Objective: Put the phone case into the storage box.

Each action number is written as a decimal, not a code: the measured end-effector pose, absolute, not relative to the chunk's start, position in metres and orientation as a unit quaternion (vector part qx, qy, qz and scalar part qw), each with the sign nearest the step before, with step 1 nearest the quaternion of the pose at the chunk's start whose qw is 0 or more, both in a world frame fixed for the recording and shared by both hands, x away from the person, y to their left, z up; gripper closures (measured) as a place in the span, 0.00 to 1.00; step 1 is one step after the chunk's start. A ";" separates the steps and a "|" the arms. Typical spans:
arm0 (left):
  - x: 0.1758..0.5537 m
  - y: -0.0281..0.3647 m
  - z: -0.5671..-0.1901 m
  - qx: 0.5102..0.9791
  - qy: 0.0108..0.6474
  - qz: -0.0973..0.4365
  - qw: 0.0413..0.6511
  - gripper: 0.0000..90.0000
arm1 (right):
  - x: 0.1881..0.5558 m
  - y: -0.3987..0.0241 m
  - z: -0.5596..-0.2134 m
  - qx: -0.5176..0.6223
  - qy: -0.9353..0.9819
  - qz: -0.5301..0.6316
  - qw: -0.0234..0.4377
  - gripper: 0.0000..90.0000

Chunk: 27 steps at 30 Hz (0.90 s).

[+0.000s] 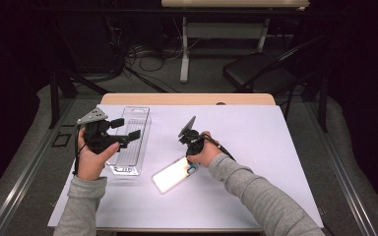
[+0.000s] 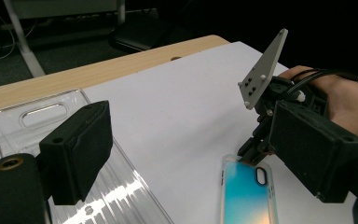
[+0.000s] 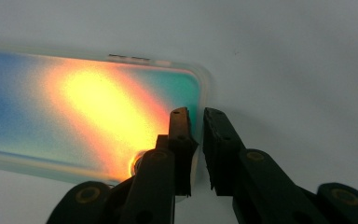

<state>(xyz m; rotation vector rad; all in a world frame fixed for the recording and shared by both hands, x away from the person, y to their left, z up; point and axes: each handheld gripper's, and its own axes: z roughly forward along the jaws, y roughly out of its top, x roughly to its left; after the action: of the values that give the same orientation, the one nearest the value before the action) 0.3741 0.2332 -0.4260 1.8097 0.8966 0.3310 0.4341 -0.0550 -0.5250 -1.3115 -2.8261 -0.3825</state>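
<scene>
On the white sheet (image 1: 256, 147) near the table's front, a phone case (image 1: 173, 175) lies flat, just right of a clear tray (image 1: 128, 140). The right gripper (image 3: 196, 122) stands at the case's end, its jaws nearly shut across the case's edge (image 3: 204, 93), one jaw over the case and one outside it. The left gripper (image 1: 123, 129) hovers over the tray, jaws wide apart and holding nothing.
</scene>
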 end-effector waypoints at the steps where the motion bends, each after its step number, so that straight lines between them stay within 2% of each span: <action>1: 0.374 0.233 -0.426 0.755 0.374 0.138 0.520 0.15 | 0.433 -0.055 -0.529 -0.423 -0.894 -0.147 -0.005 0.91; 2: 0.374 0.233 -0.426 0.755 0.374 0.138 0.520 0.15 | 0.434 -0.055 -0.522 -0.421 -0.901 -0.104 0.008 0.91; 3: 0.374 0.233 -0.426 0.755 0.374 0.138 0.520 0.15 | 0.433 -0.055 -0.527 -0.426 -0.895 -0.135 0.000 0.91; 27: 0.375 0.234 -0.427 0.756 0.377 0.138 0.518 0.15 | 0.434 -0.055 -0.526 -0.432 -0.893 -0.126 -0.001 0.97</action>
<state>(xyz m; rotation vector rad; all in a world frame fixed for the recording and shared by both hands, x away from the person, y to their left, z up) 0.3747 0.2336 -0.4272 1.8134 0.9042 0.3302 0.4338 -0.0548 -0.5257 -1.3584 -2.8078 -0.3971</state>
